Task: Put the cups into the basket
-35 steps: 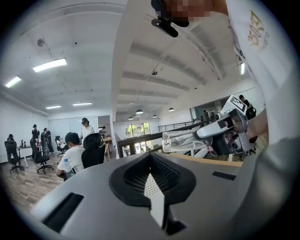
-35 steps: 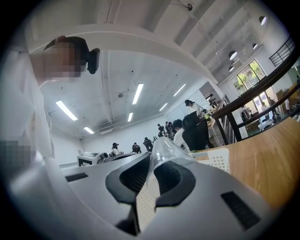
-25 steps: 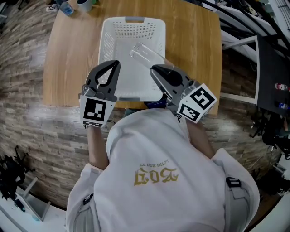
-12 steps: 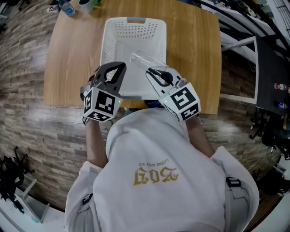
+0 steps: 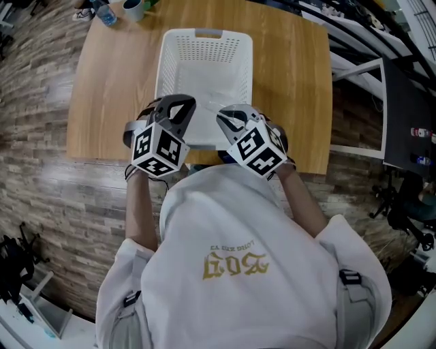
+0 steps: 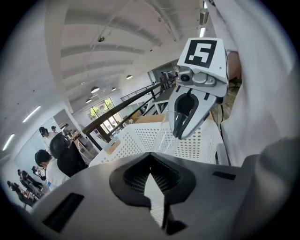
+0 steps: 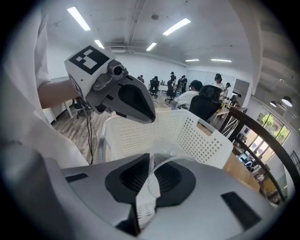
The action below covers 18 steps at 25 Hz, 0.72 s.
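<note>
A white perforated basket (image 5: pixel 165 68) stands on the wooden table (image 5: pixel 109 88), long side pointing away from me. My right gripper (image 5: pixel 228 117) is shut on the rim of a clear plastic cup (image 7: pixel 161 171), which it holds over the basket's near end. In the head view the cup (image 5: pixel 216 99) is only a faint glassy shape. My left gripper (image 5: pixel 180 103) hovers just left of it over the same near edge, jaws together and holding nothing. From the left gripper view, the cup (image 6: pixel 165 138) hangs below the right gripper (image 6: pixel 180 132), with the basket (image 6: pixel 140 140) behind it.
A mug (image 5: pixel 133 8) and a bottle (image 5: pixel 103 12) sit at the table's far left corner. Metal frames and black equipment (image 5: pixel 409 102) stand to the right of the table. Seated people (image 7: pixel 197 101) fill the room behind the basket (image 7: pixel 201 136).
Both grippers have drawn closer together and tilted, their marker cubes turning up toward the head camera. The cup has moved lower, toward the basket's near end.
</note>
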Motion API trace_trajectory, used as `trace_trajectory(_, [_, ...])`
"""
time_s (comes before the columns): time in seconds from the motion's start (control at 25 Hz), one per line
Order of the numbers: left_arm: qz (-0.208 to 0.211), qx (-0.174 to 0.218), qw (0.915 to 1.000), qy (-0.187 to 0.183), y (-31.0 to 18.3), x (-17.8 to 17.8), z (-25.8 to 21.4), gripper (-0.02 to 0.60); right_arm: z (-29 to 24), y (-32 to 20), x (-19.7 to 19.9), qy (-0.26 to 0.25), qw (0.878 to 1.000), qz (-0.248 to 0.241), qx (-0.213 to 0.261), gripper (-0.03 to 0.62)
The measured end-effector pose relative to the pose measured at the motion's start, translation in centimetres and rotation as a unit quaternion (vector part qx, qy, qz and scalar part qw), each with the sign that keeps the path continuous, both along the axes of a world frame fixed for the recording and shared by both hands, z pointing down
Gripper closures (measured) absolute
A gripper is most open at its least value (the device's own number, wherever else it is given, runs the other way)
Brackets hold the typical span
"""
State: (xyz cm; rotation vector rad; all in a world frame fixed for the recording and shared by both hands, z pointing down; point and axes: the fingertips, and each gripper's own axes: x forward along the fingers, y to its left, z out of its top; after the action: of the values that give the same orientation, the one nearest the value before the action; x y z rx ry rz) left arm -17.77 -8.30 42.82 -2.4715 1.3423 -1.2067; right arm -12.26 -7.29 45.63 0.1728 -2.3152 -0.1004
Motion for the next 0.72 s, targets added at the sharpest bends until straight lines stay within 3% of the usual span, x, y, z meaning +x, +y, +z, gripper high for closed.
trace_trajectory(0.36, [0.065, -0.028, 0.9954, -0.065, -0.4, 0.8, 2.1, 0.577, 2.6, 0.6, -0.2, 0.091, 0.995, -0.037, 0.006, 0.559])
trace_trajectory(0.72, [0.116, -0.086, 0.9858, -0.087, 0.2, 2.2, 5.1, 0.577, 3.9, 0.9, -0.2, 0.138, 0.989, -0.053, -0.005, 0.56])
